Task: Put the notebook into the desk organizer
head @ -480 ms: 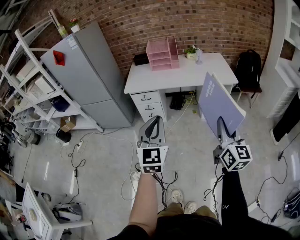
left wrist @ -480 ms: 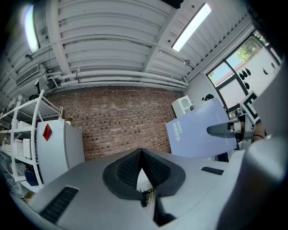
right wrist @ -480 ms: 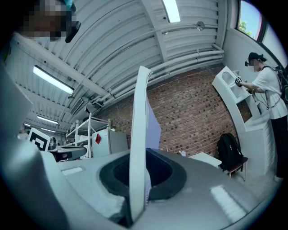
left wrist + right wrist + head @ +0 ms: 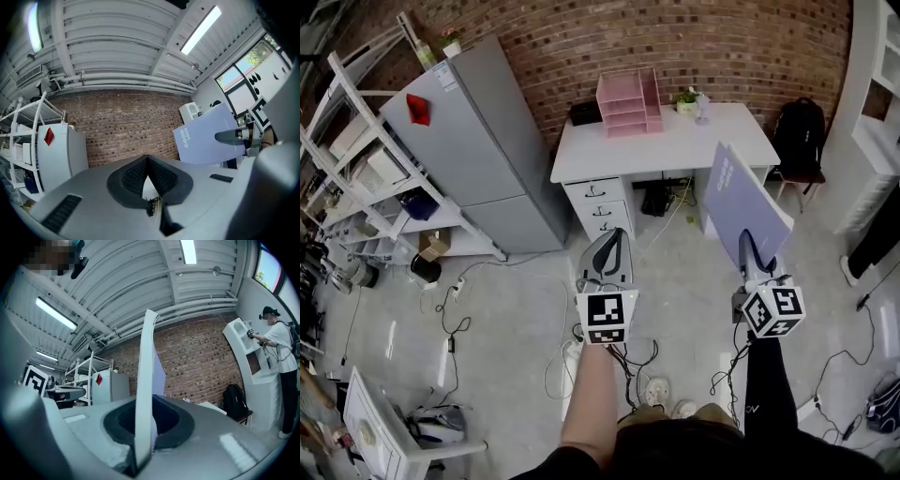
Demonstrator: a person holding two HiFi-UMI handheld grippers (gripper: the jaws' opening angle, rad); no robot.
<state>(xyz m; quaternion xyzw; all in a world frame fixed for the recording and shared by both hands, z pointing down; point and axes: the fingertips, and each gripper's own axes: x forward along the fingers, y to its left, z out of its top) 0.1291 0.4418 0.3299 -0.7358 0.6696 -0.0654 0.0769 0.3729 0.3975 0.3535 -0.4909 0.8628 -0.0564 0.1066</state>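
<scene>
One notebook (image 4: 739, 199) edge is clamped by the right gripper (image 4: 751, 249); the left gripper (image 4: 607, 236) is shut empty (tips touching). Grip should be held firm until the desk organizer (image 4: 628, 103) is reached.

The notebook (image 4: 741, 202) has a smooth, matt lavender card cover and a pale paper edge. The desk organizer (image 4: 628, 101), at the back edge of the surface (image 4: 694, 145), looks like pink plastic with a faint sheen. The surface is smooth, matt white. The left gripper (image 4: 606, 239) and right gripper (image 4: 748, 246) have matt grey plastic shells. The fingers (image 4: 133, 178) are dark, finely ribbed and rubbery-looking. The brick wall (image 4: 581, 42) is rough and the floor (image 4: 506, 309) is glossy grey.
</scene>
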